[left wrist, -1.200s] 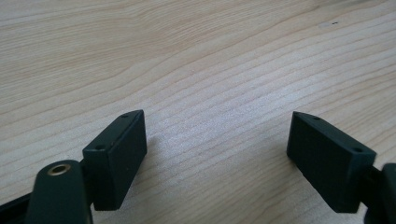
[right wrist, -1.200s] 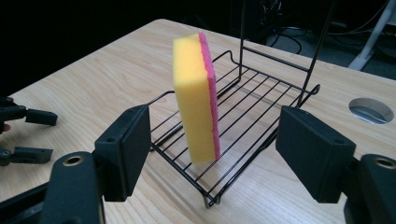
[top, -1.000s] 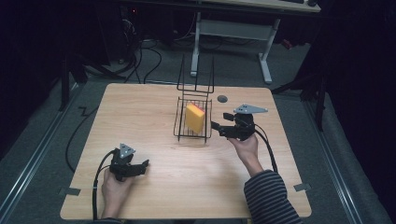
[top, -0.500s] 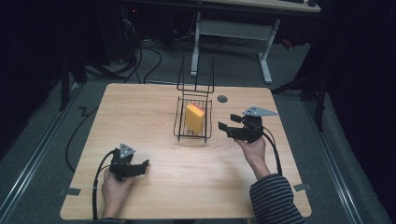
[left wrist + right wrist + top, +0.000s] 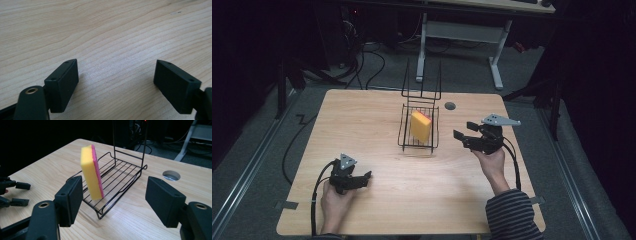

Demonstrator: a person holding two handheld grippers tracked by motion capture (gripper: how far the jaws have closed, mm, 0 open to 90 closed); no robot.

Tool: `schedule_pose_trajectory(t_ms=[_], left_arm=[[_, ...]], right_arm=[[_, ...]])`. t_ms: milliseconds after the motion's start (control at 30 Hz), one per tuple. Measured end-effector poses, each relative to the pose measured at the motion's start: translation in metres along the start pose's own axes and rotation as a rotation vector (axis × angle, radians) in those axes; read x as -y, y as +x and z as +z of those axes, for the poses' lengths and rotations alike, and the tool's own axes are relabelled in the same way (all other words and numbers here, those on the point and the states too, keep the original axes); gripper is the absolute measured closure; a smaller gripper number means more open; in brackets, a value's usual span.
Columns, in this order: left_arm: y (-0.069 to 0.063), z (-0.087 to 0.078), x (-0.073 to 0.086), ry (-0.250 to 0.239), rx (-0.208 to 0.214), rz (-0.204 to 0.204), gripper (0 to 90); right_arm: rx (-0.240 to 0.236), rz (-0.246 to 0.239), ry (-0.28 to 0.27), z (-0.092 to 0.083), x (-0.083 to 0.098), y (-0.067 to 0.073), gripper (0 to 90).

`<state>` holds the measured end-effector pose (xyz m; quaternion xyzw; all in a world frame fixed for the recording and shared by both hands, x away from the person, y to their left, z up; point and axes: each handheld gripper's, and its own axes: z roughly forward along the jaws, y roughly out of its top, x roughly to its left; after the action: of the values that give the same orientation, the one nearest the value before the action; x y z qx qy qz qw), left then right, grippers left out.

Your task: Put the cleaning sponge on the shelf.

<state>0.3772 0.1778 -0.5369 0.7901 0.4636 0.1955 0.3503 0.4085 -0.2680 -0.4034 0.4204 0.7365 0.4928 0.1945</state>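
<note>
High view, rack: a black wire rack stands mid-tabletop with a yellow-and-pink sponge upright inside it.
High view, right: the right hand-held gripper is held off the surface just right of the rack, jaws apart and empty, pointing at it.
High view, left: the left hand-held gripper sits low at the near left, well apart from the rack.
Left gripper view: left hand-held gripper spread wide over bare wood, gripping nothing.
Right gripper view: right hand-held gripper parted, clear of the sponge, which stands on edge in the rack ahead; its jaws have just been closing slightly, nothing between them.
</note>
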Motion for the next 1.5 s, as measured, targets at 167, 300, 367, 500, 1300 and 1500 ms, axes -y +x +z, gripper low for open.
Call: schedule_pose_trajectory(t_ms=[167, 300, 367, 500, 1300, 1500], left_arm=[[0.000, 0.000, 0.000, -0.002, 0.000, -0.001, 20.6], [0.000, 0.000, 0.000, -0.002, 0.000, -0.001, 20.6], [0.000, 0.000, 0.000, -0.001, 0.000, 0.000, 20.6], [0.000, 0.000, 0.000, -0.001, 0.000, 0.000, 20.6], [0.000, 0.000, 0.000, 0.000, 0.000, 0.001, 20.6], [0.000, 0.000, 0.000, 0.000, 0.000, 0.000, 20.6]], right_arm=[[-0.006, 0.010, -0.006, -0.008, 0.001, -0.001, 31.1], [0.004, 0.007, -0.013, -0.015, 0.001, -0.001, 31.3], [0.008, 0.004, -0.015, -0.019, 0.001, -0.001, 31.3], [0.019, 0.014, -0.029, -0.027, 0.001, 0.000, 32.7], [0.051, 0.038, -0.086, -0.064, 0.024, -0.007, 32.6], [0.055, 0.049, -0.099, -0.070, 0.032, -0.008, 32.6]])
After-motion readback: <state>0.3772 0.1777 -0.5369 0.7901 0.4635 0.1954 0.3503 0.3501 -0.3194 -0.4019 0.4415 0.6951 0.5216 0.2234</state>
